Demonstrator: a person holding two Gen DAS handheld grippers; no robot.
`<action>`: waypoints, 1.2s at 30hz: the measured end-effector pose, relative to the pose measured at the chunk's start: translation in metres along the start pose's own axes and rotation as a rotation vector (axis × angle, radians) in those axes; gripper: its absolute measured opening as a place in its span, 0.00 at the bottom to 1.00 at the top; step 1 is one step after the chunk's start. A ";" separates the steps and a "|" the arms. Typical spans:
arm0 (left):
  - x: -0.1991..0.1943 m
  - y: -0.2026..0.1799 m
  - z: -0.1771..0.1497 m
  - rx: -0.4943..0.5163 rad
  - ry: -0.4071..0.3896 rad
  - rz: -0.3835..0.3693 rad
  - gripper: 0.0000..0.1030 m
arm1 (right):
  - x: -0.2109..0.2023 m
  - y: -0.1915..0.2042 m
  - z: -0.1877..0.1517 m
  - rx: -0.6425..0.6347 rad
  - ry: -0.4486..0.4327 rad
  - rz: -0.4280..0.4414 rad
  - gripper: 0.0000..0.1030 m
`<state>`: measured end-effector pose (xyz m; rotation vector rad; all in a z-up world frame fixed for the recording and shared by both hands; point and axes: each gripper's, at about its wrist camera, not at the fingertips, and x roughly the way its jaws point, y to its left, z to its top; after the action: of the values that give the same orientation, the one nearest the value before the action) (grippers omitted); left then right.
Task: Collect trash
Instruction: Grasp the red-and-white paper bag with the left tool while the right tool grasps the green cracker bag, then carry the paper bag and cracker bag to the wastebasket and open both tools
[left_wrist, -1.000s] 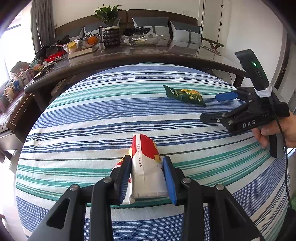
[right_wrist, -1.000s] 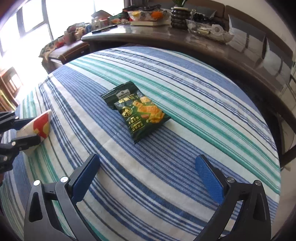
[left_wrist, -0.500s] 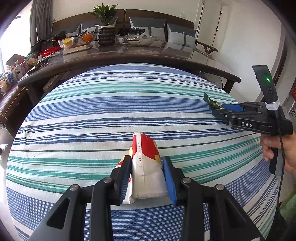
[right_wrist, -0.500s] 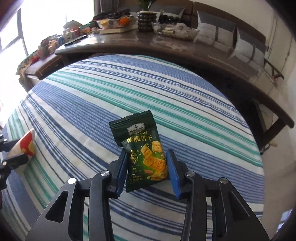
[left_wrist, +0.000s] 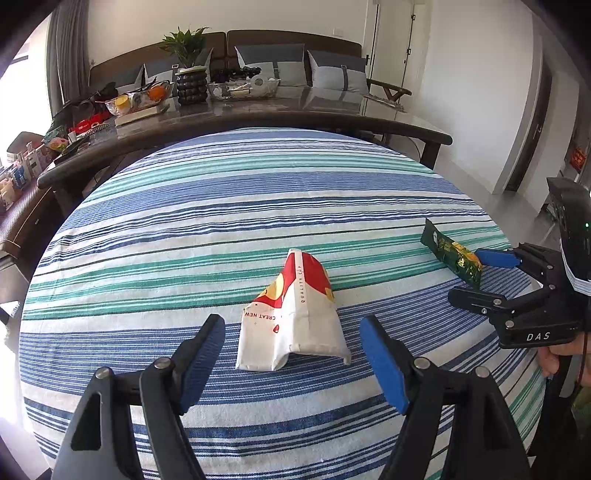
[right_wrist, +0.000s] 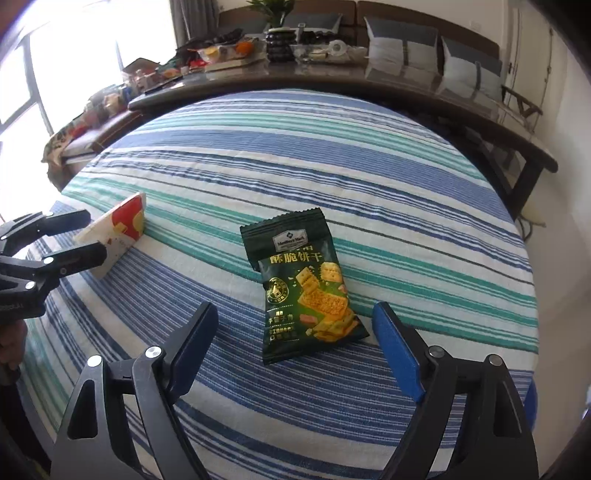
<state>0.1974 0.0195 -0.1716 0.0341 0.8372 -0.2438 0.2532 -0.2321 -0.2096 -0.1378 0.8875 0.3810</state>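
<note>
- Trash on striped tablecloth (left_wrist: 184, 229): red/white wrapper (left_wrist: 295, 317) near the cloth's near edge, roughly mid-width; green cracker packet (right_wrist: 306, 288) toward its right edge, well apart from the wrapper.
- L gripper (left_wrist: 291, 365): jaws opening, pads clear of the wrapper on both sides. Wrapper lies on the cloth between them, not held.
- R gripper (right_wrist: 295, 347): jaws opening too, packet's bottom end sits between the fingers, no pad contact. Released, resting flat.
- Both pieces down on the cloth; I see no bin or bag in either view, so can't tell where they're meant to end up.
- Handling, my read: wrapper looks like thin paper/film, creased and partly tented, prob empty. V. light, soft, will crush under the pads. I'd pinch across the narrower near end where it's folded double.
- Packet: glossy foil, slippery, light, maybe a bit puffed. Best hold is the crimped seal at top or bottom, flat and stiffer than the belly.
- Risk: cloth is loose fabric, low pads could snag it w/ the item.
</note>
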 end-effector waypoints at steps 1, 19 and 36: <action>-0.002 0.003 -0.002 -0.008 0.005 -0.007 0.75 | 0.000 0.001 -0.001 -0.013 0.004 -0.001 0.88; 0.024 -0.013 0.013 0.053 0.053 -0.042 0.74 | 0.002 -0.023 0.022 -0.012 0.118 0.160 0.82; 0.001 -0.027 0.014 0.057 0.020 -0.026 0.30 | -0.022 -0.022 0.013 0.015 0.088 0.129 0.36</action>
<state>0.2020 -0.0088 -0.1611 0.0786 0.8509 -0.2922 0.2586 -0.2545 -0.1850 -0.0846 0.9888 0.4911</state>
